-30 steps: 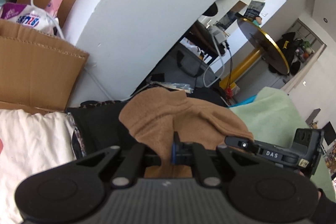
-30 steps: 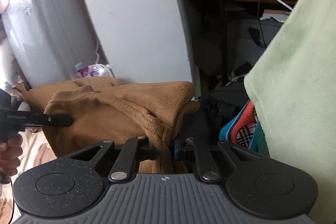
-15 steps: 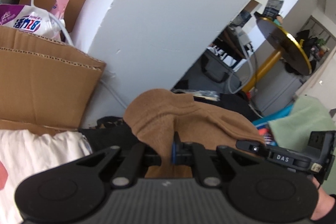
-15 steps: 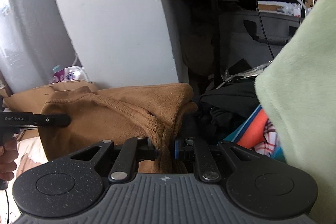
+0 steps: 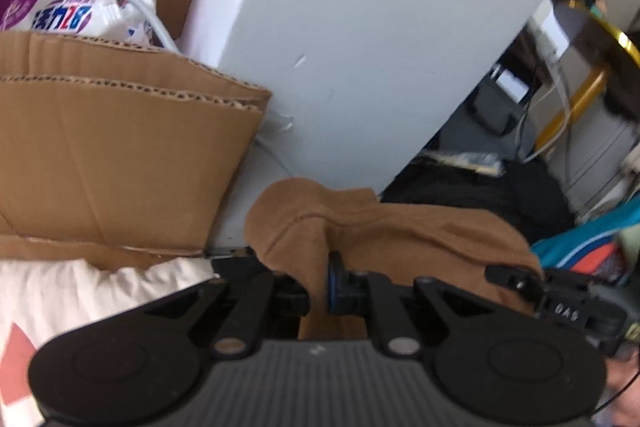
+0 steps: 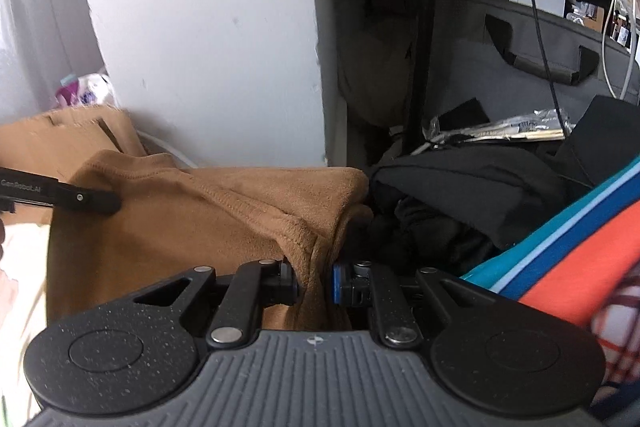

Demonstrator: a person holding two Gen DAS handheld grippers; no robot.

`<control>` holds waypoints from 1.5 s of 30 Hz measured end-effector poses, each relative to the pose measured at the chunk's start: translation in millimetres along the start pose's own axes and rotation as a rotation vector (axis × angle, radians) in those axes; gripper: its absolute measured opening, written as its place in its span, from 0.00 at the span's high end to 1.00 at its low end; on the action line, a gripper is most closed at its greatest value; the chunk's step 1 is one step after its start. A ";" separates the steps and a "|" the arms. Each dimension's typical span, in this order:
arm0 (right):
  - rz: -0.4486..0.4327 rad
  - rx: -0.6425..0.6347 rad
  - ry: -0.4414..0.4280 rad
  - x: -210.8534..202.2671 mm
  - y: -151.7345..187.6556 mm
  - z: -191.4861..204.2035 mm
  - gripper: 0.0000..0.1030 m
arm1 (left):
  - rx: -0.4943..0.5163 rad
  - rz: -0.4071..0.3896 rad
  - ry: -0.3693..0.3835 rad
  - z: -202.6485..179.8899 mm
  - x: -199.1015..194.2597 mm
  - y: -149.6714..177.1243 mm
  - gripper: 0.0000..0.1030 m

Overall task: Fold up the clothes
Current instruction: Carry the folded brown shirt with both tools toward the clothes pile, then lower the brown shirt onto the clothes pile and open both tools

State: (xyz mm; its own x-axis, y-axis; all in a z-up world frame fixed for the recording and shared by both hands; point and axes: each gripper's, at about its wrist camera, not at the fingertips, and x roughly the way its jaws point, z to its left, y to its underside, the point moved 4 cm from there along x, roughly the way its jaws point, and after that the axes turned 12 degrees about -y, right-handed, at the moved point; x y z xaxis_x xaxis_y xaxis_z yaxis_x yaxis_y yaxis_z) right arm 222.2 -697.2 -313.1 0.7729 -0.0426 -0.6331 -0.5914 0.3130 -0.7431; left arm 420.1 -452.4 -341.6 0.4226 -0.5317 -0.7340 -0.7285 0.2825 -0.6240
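Your two wrist cameras look forward and downward along their fingers, close in, sharing the brown garment (image 5: 384, 227) (image 6: 200, 223) and white pillar (image 5: 360, 27) (image 6: 200, 27).

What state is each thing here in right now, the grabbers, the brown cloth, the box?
Left gripper: shut on the brown garment.
Right gripper: shut on the same garment.
Brown garment: bunched, held up between both grippers.
Cardboard box: open, flaps up.
Black clothes: crumpled, unfolded.

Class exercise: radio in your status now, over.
Left gripper and right gripper both shut on brown garment. Dark clothes pile just beyond.
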 end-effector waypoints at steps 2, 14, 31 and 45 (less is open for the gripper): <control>0.013 -0.004 0.008 9.1 2.0 -4.4 0.86 | 0.010 -0.003 -0.033 -2.2 5.5 -0.7 0.90; 0.073 -0.031 0.033 47.8 -3.0 -26.1 0.63 | -0.004 -0.015 -0.121 8.5 13.7 11.1 0.70; -0.065 -0.079 0.036 16.7 -27.7 -17.5 0.52 | 0.074 -0.096 -0.149 9.6 -28.0 19.5 0.48; 0.111 -0.010 0.005 83.4 -19.8 -20.7 0.76 | 0.105 -0.097 -0.144 -0.9 -20.9 31.6 0.66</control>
State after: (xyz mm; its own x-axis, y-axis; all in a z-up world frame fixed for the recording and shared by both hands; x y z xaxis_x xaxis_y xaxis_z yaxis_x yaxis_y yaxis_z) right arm 293.6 -726.6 -355.7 0.7011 -0.0132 -0.7130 -0.6759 0.3065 -0.6703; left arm 387.7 -433.1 -345.7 0.5667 -0.4427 -0.6949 -0.6232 0.3213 -0.7130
